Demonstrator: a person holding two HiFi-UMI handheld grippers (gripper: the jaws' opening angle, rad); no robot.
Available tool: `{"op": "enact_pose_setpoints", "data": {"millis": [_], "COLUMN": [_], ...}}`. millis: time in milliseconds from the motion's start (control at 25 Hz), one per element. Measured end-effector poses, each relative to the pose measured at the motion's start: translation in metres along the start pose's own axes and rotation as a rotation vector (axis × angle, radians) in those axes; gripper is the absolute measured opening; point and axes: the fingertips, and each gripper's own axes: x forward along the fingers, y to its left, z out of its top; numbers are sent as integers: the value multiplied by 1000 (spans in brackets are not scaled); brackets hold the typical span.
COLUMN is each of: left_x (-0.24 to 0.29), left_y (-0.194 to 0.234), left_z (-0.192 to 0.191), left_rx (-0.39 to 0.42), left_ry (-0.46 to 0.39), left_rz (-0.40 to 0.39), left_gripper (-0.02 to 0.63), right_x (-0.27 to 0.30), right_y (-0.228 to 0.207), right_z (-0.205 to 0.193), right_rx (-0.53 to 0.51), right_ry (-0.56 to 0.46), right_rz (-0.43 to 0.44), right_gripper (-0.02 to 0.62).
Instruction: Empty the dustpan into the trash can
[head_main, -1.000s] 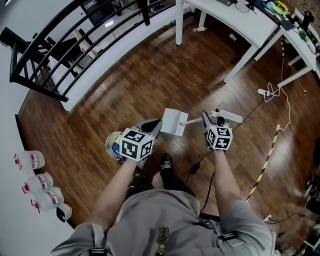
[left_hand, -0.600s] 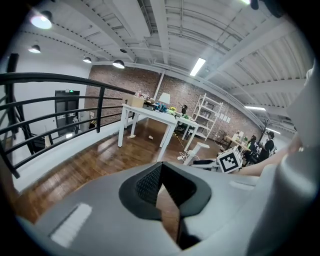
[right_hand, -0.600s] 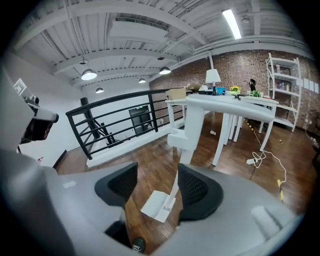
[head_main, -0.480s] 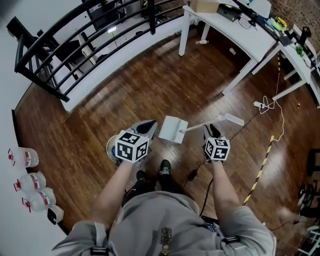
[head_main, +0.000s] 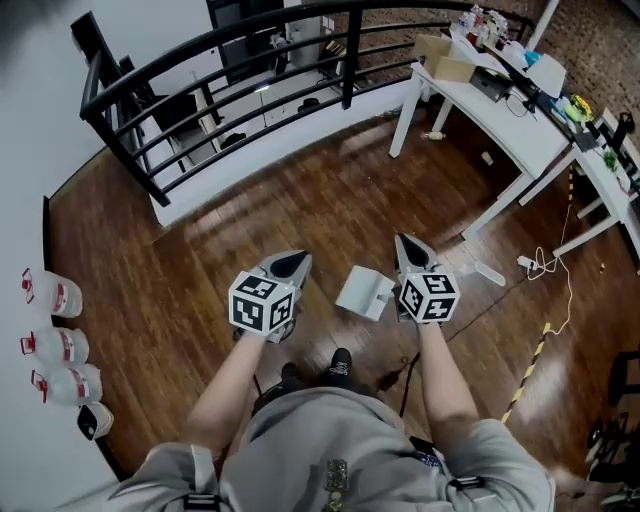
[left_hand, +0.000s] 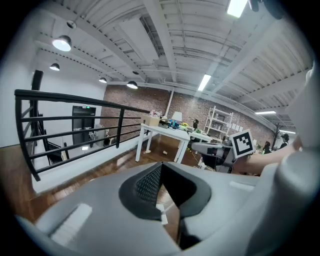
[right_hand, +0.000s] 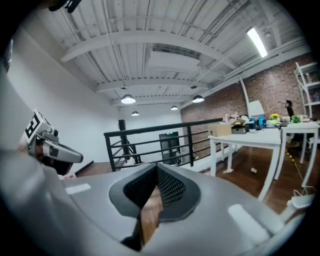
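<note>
Two grippers (head_main: 292, 263) (head_main: 409, 248), one white dustpan (head_main: 363, 292), three plastic jugs (head_main: 58, 347), two white tables (head_main: 490, 100), one black railing (head_main: 230, 90).

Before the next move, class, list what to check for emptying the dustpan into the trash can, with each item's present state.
1. Dustpan held: not ok; it lies on the wood floor, in neither gripper.
2. Right gripper ready to grasp: not ok; its jaws have just been closing and are shut on nothing.
3. Left gripper free: ok; shut, nothing between its jaws.
4. Trash can located: cannot tell; no view shows it.
5. Dustpan handle clear: ok; its end shows bare on the floor.
</note>
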Motion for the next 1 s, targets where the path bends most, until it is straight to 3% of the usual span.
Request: {"op": "enact_pose_setpoints", "data": {"millis": [280,520,720,1000], "left_x": [-53,-81,-89,-99], "left_y": [31,47,50,54], "left_z": [33,60,77,79], "left_rx": [12,27,9,-5], "left_ry": [-89,-132,-174,-186], "left_rz": [71,106,105,112], "left_gripper": [5,5,5,5], "right_x": [29,36,37,40], "right_y": [124,196,226,243], "right_z": [70,106,127,128], "right_rx": [-54,-85,-116,-120], "right_ry": [-86,-93,-123,-118], "right_rz": [241,405,484,526], "right_gripper": [5,5,5,5]}}
